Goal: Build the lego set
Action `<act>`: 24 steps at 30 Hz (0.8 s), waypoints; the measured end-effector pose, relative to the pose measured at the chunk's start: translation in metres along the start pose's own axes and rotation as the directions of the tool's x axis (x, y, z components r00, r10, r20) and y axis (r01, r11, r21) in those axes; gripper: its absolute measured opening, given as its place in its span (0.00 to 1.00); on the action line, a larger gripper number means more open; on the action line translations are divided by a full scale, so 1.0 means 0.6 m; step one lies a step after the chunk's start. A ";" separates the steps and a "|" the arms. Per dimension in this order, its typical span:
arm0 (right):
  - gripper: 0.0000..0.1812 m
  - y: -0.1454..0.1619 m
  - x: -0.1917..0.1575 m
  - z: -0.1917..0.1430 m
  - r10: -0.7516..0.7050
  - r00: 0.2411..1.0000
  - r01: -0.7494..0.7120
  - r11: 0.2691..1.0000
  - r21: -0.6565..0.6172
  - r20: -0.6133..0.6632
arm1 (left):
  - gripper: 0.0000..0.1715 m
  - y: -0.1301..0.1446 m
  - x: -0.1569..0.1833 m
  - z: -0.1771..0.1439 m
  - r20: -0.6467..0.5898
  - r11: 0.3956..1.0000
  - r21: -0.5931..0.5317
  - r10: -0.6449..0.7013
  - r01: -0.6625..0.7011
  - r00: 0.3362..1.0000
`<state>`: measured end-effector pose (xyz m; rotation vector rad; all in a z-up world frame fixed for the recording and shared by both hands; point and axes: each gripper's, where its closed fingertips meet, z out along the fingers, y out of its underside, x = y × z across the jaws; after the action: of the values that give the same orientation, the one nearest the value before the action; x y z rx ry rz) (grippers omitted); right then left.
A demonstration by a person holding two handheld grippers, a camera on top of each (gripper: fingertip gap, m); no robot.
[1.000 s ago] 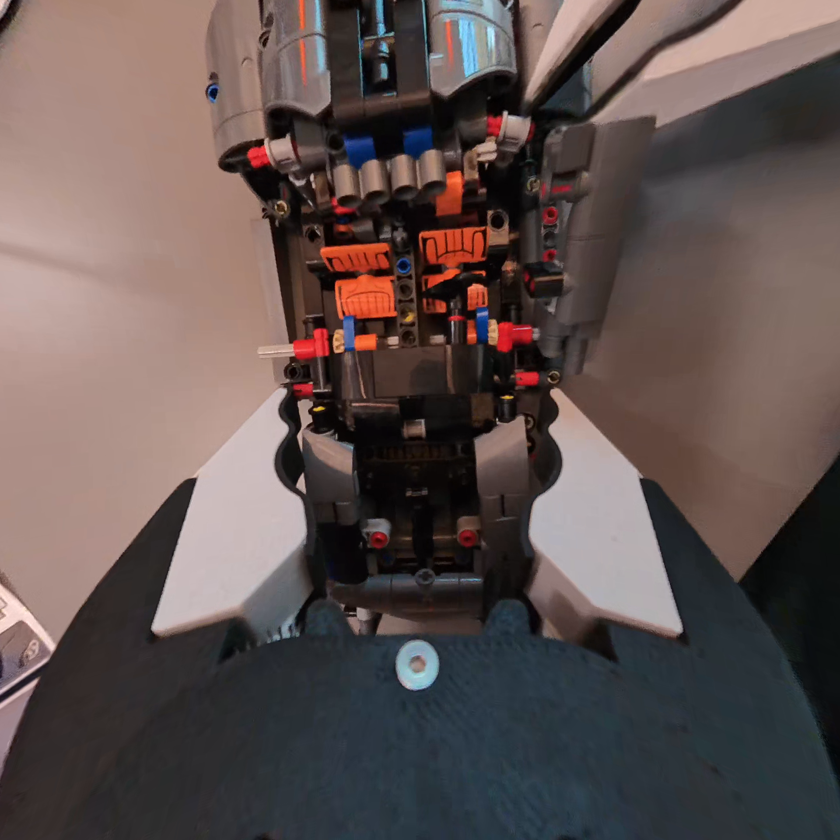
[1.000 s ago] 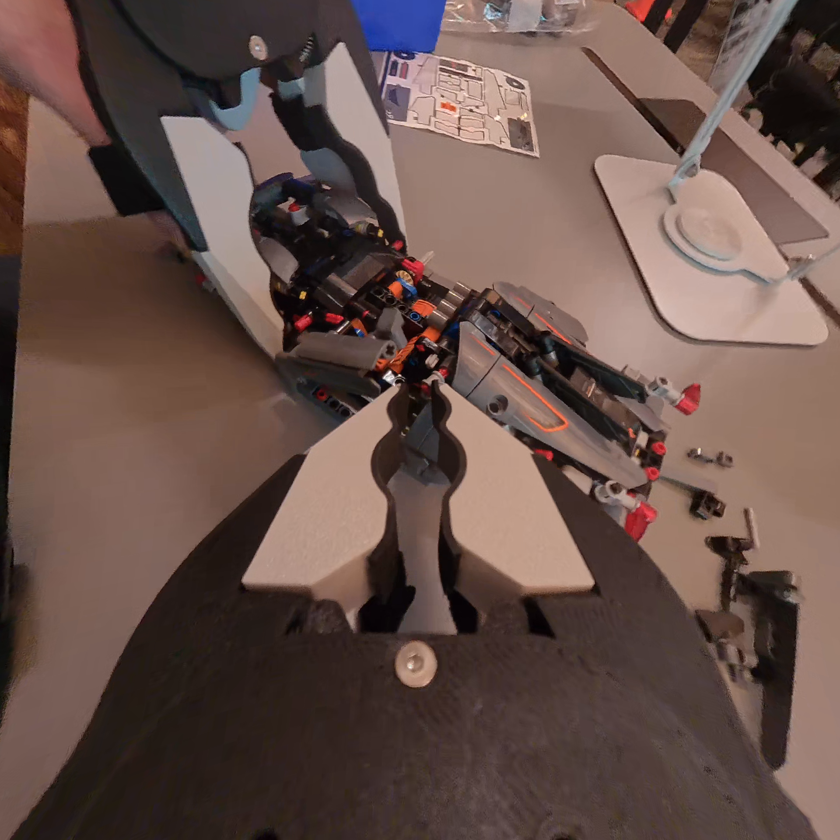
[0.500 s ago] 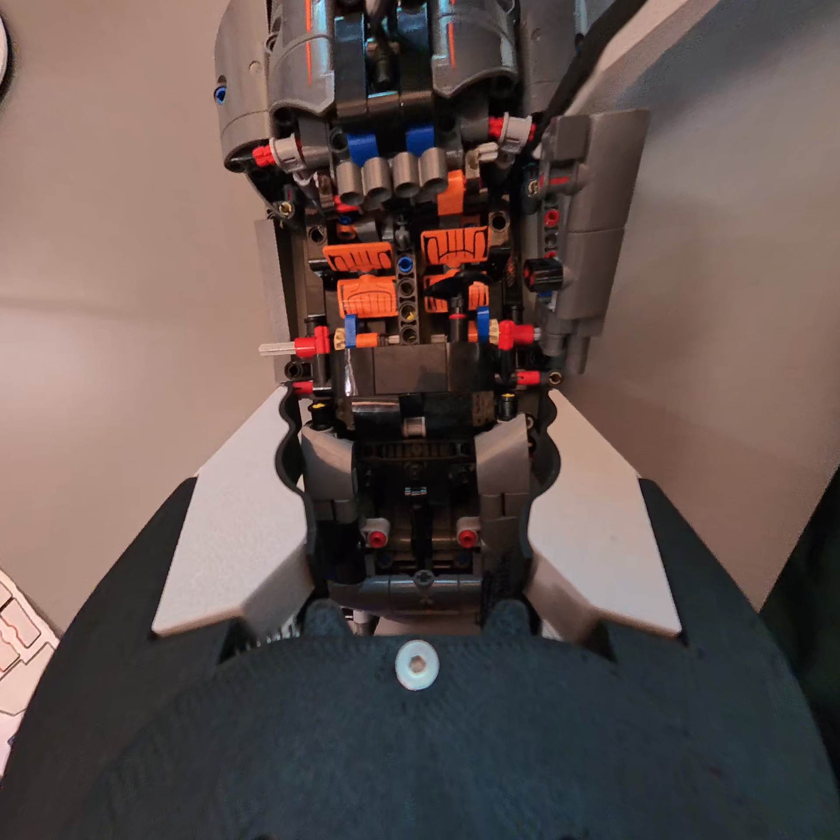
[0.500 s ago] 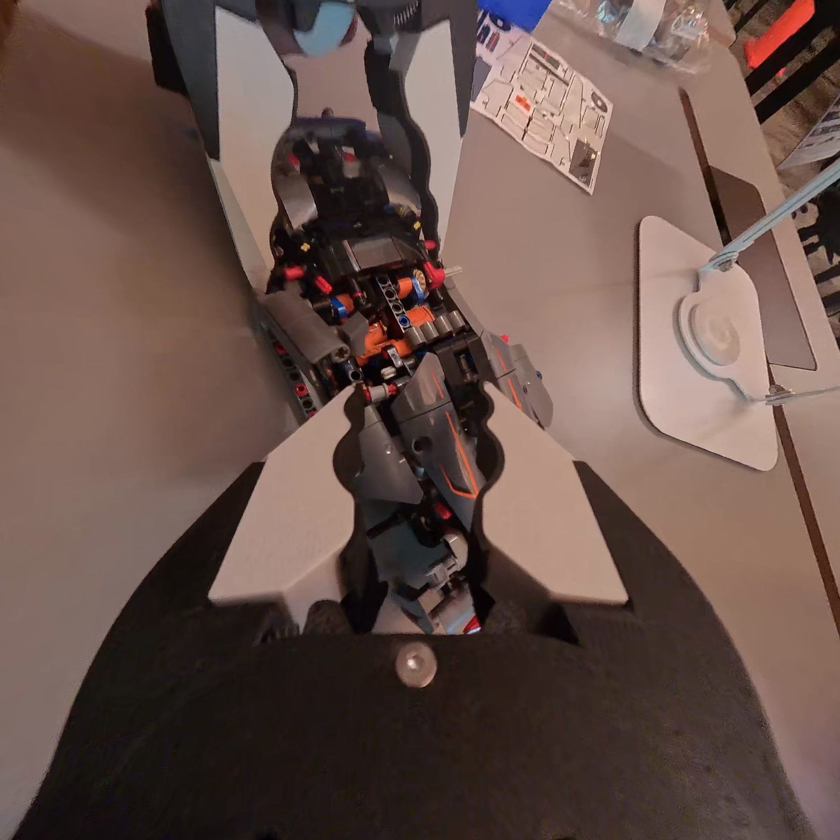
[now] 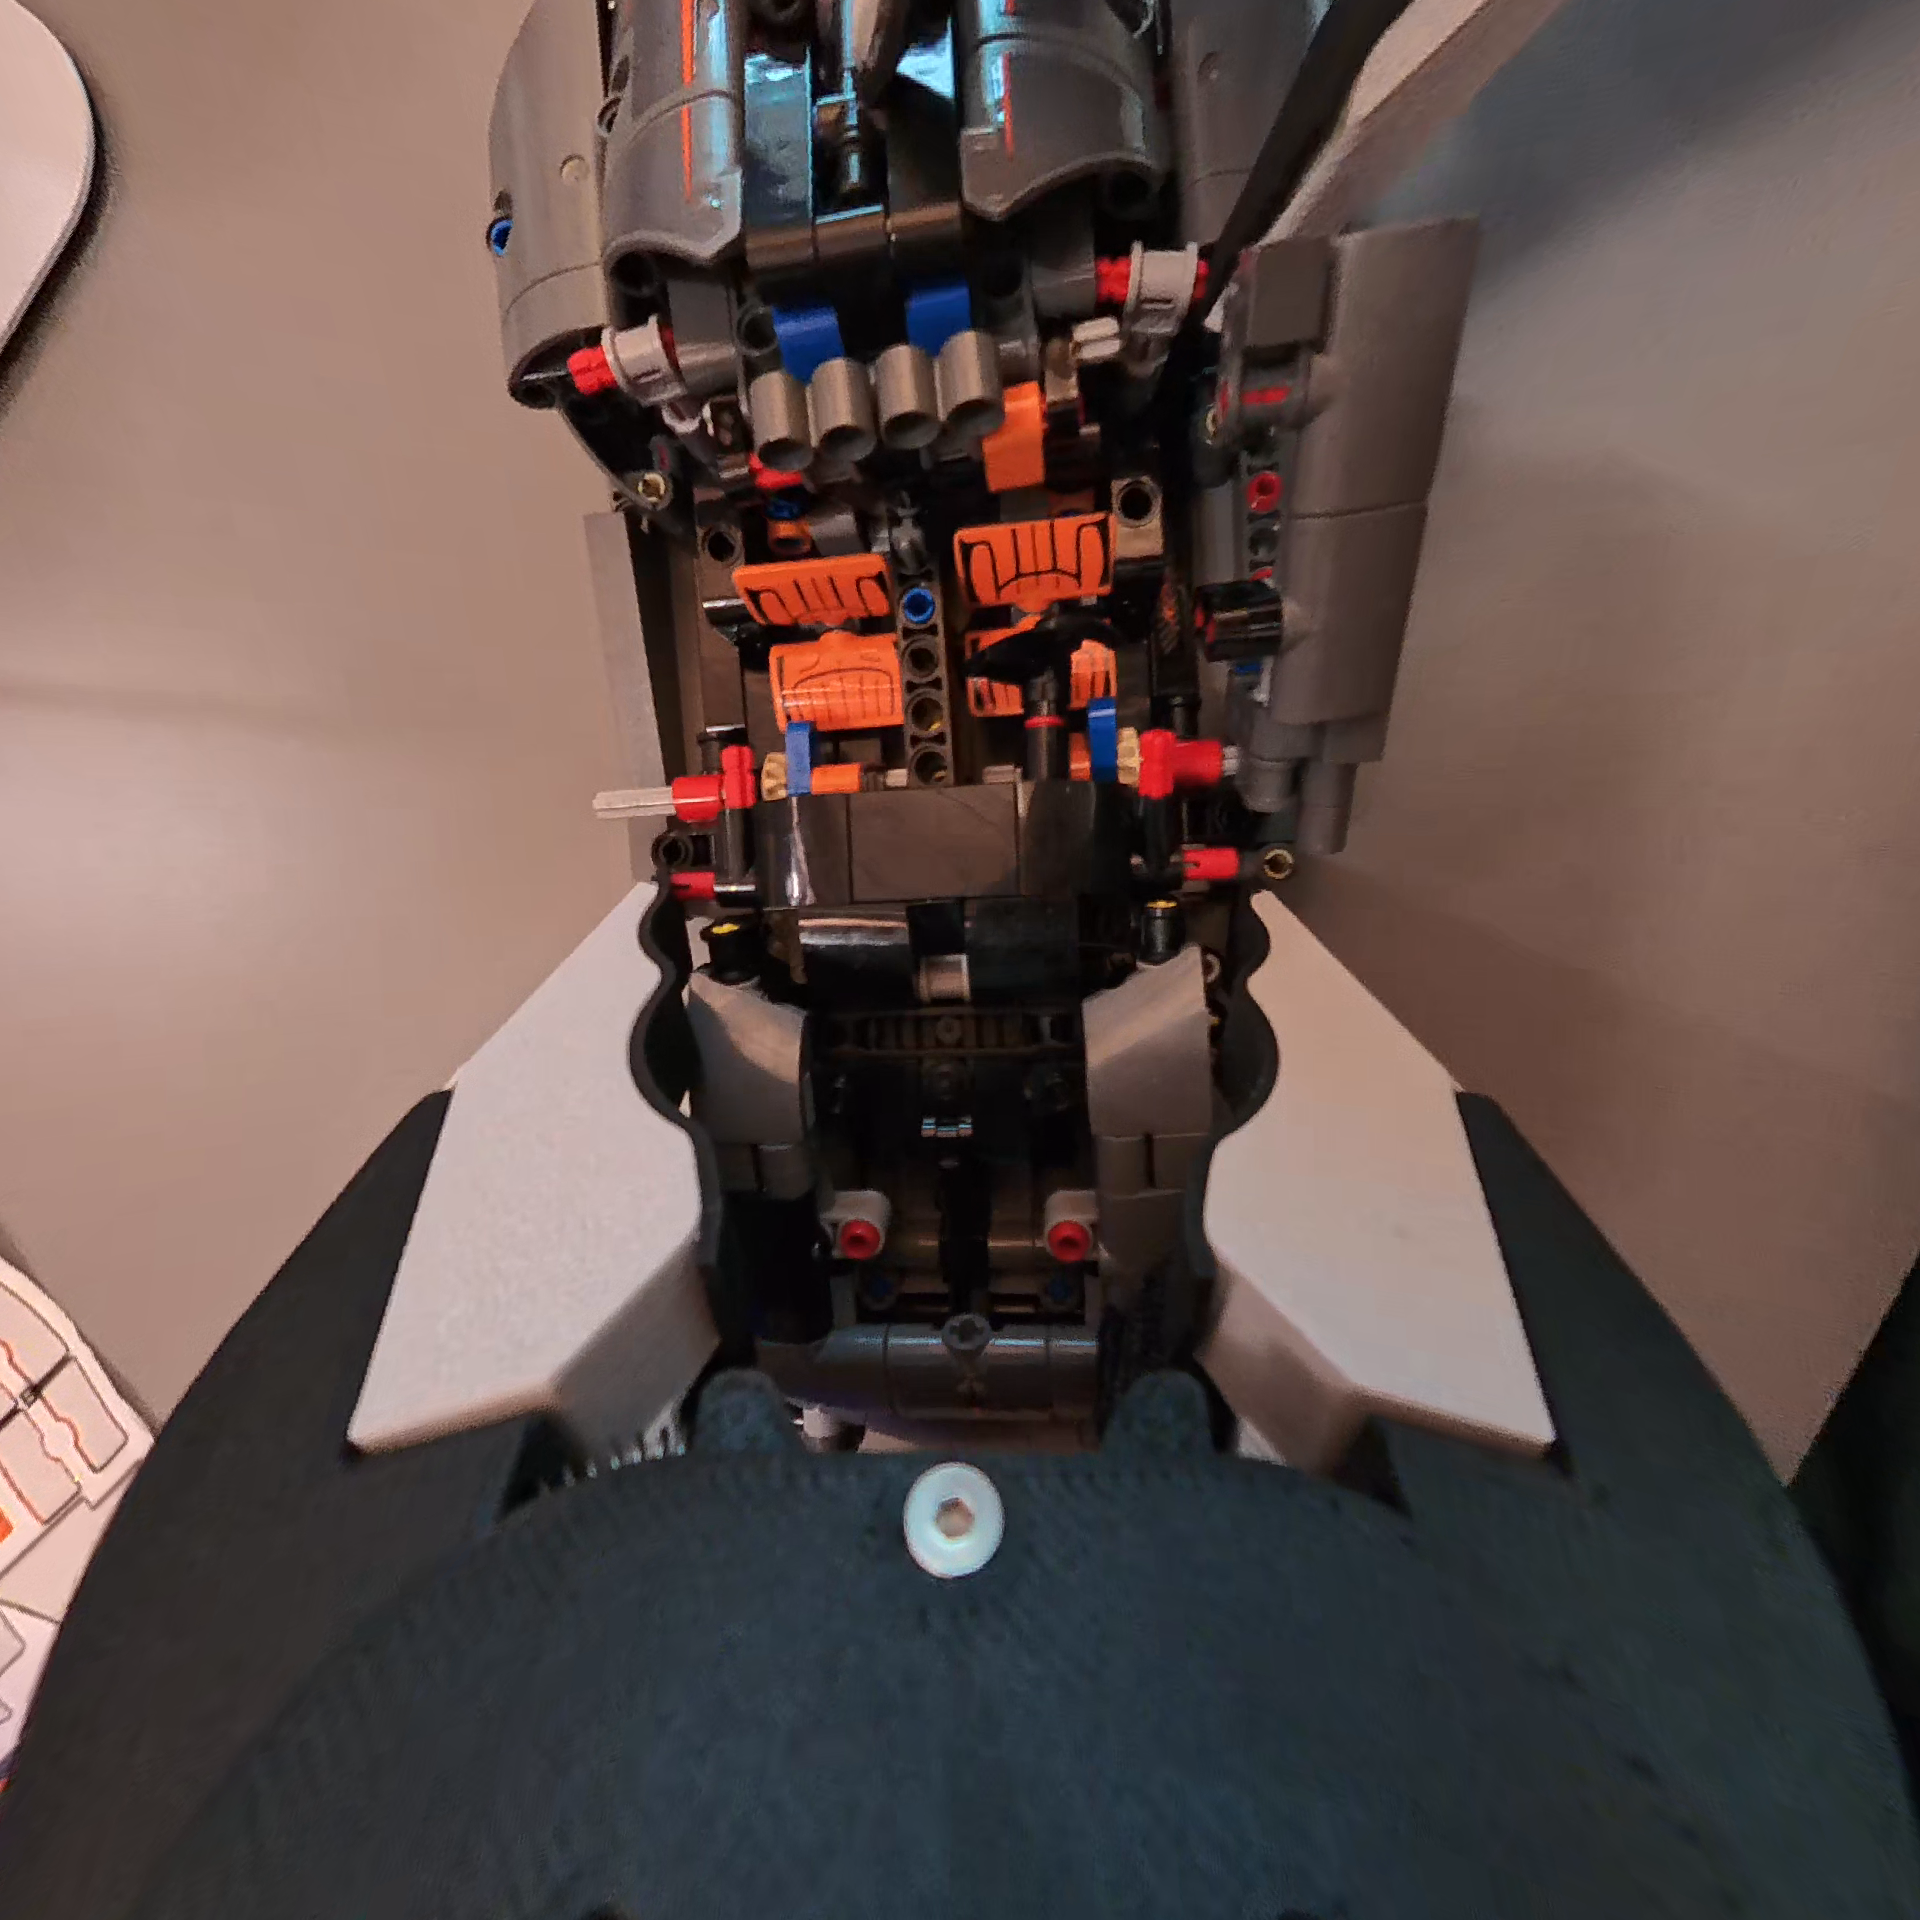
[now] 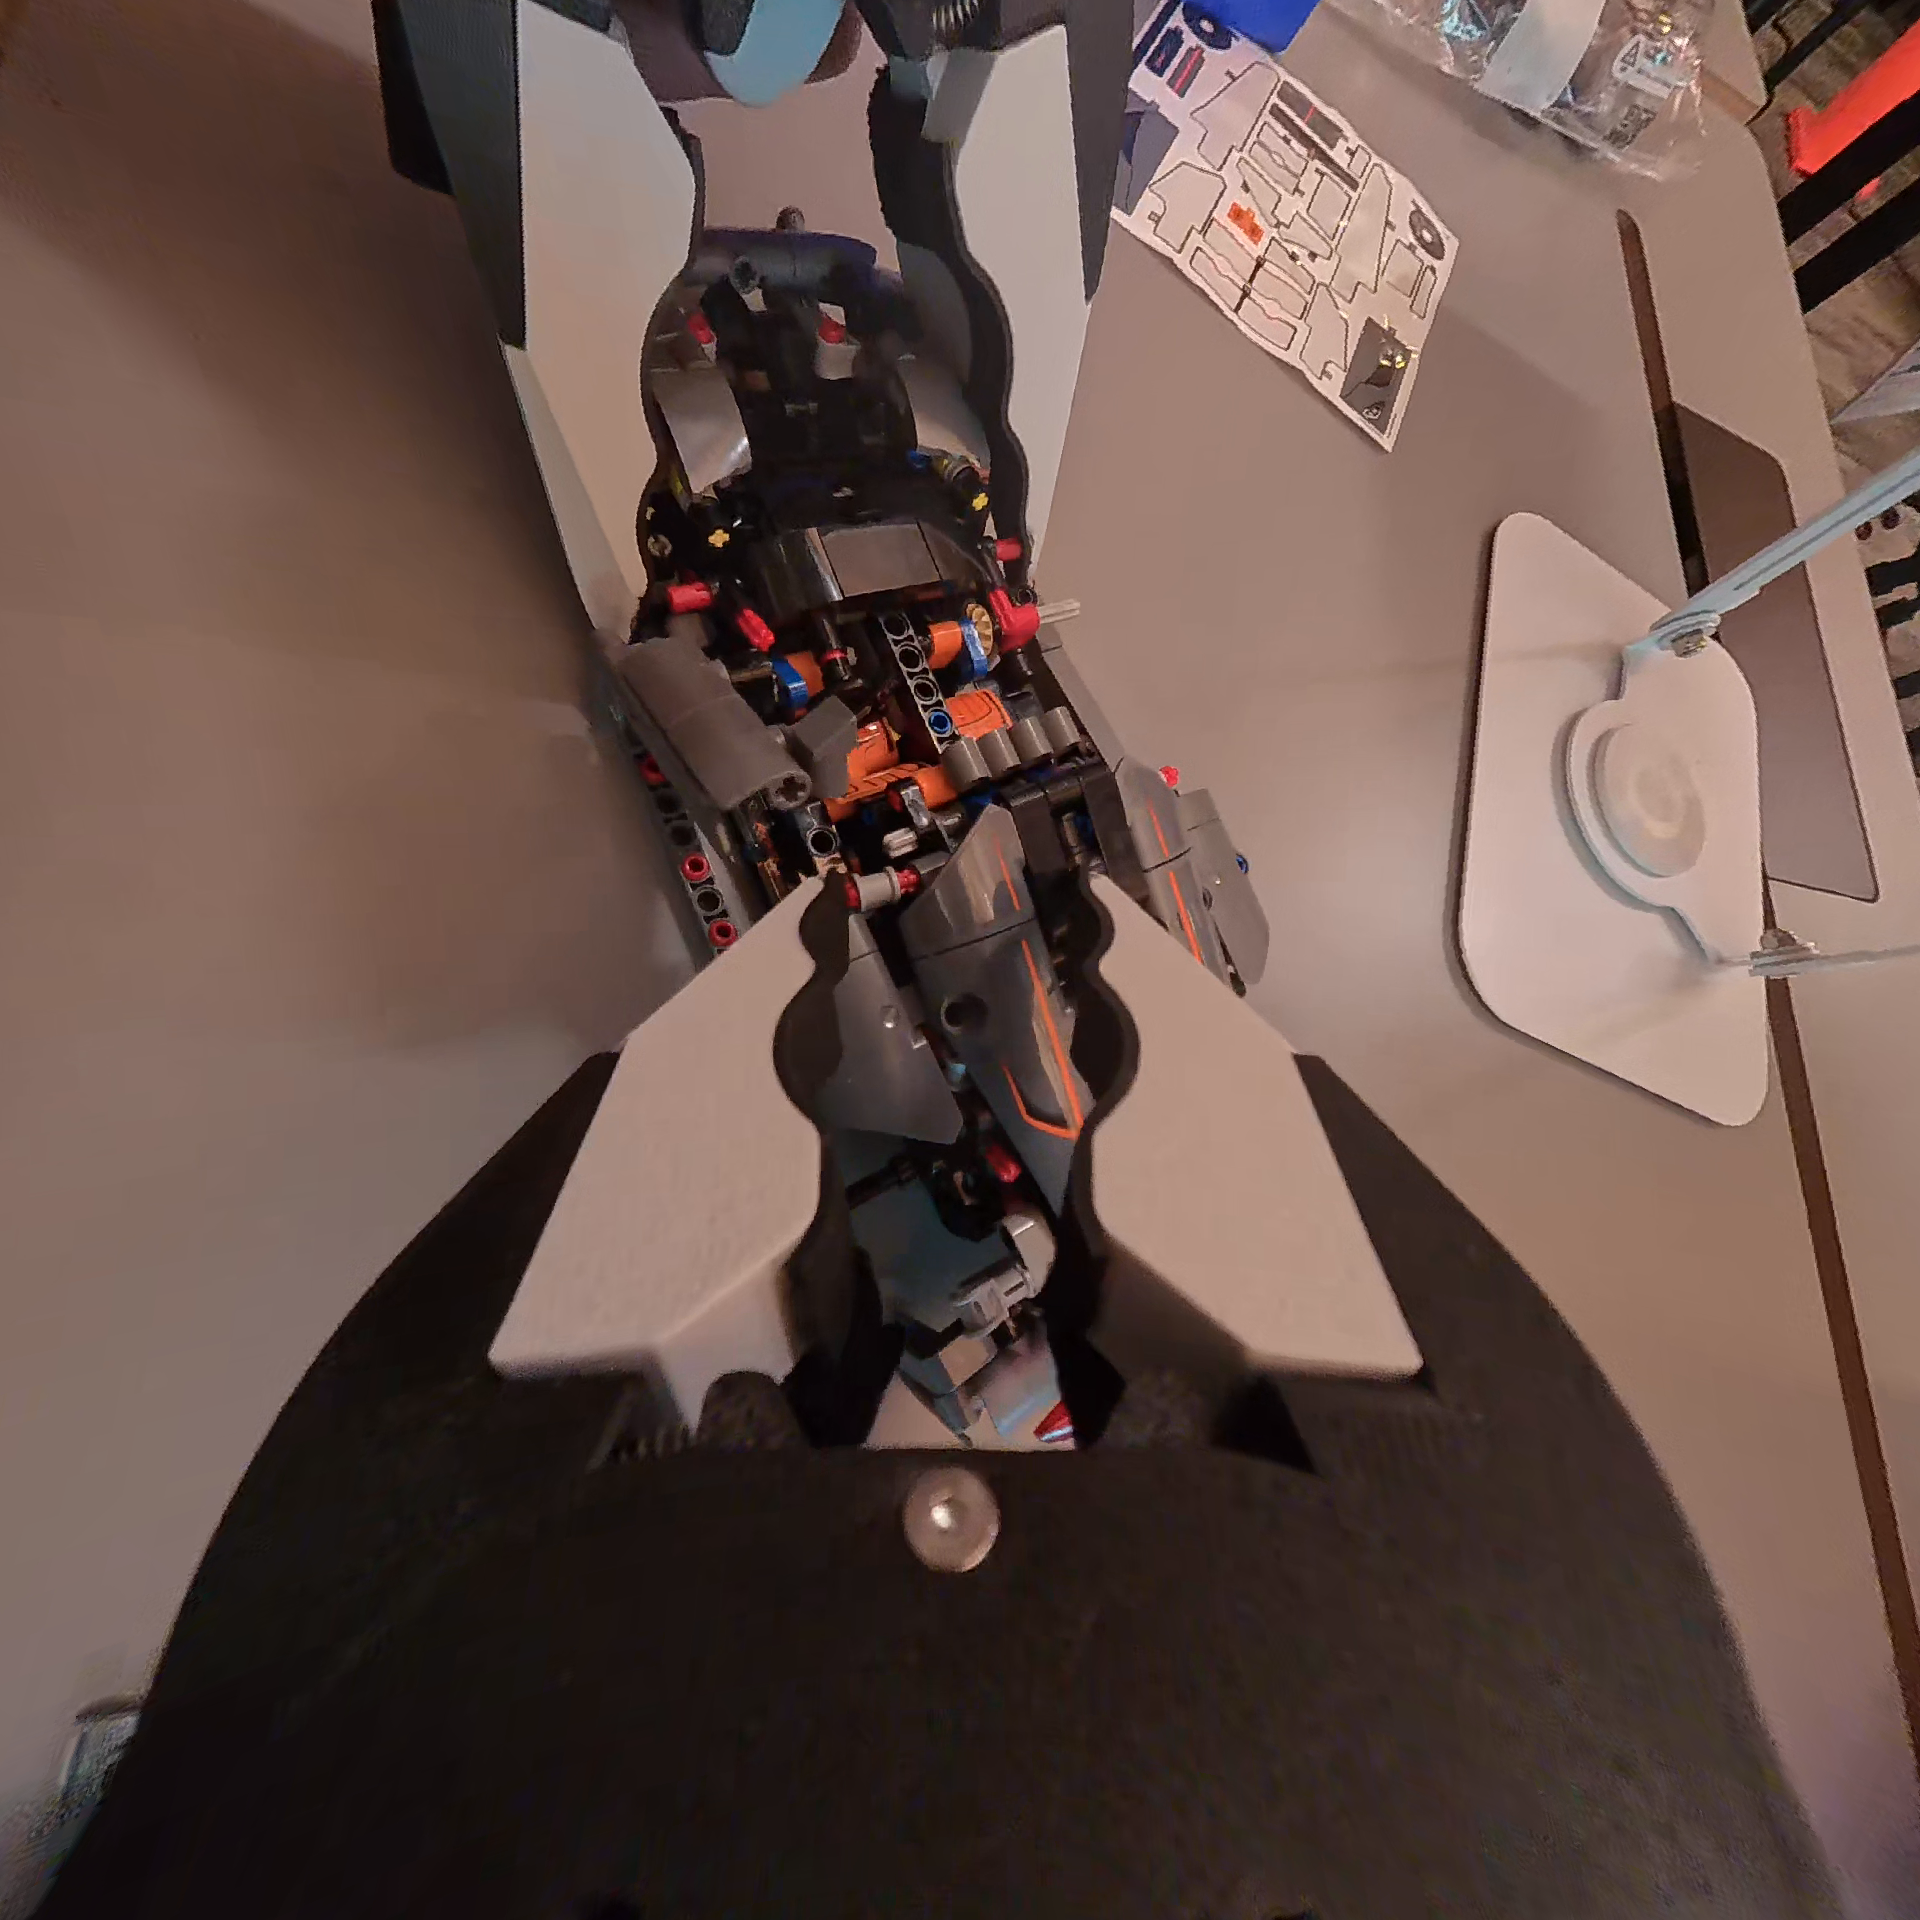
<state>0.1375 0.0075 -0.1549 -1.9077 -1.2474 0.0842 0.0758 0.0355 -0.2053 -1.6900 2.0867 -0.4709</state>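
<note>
Since a second earlier our right gripper [image 6: 961, 1039] had swung from beside the model [image 5: 935, 644] to straddle its tail. Our left gripper [image 5: 951, 1070] clamped the nose, jaws wide around it; right jaws narrower, gripping grey panels. Model lay mid-table [image 6: 260, 727], sticker sheet [image 6: 1299, 239] and stand [image 6: 1621, 821] toward the right edge.

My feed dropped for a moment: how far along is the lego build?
Done: the lego car has its chassis, orange seats and several grey body panels. In hand: left tongs clamp one end, right tongs the other. Left: pins and beams are exposed mid-body, and the sticker sheet looks mostly unused.
</note>
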 end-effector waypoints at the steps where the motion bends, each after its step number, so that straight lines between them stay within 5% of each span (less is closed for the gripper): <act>1: 0.22 0.000 0.001 0.001 -0.008 1.000 0.008 1.000 -0.003 -0.001 | 0.59 0.000 -0.002 0.001 0.003 1.000 0.000 -0.001 0.001 1.000; 24: 0.19 0.000 0.008 -0.002 -0.050 0.999 0.050 0.999 -0.012 0.007 | 0.59 -0.002 -0.008 0.003 0.009 1.000 0.005 -0.006 0.006 1.000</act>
<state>0.1402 0.0105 -0.1525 -1.8863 -1.3023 0.0572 0.0785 0.0402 -0.2059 -1.6934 2.0728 -0.4695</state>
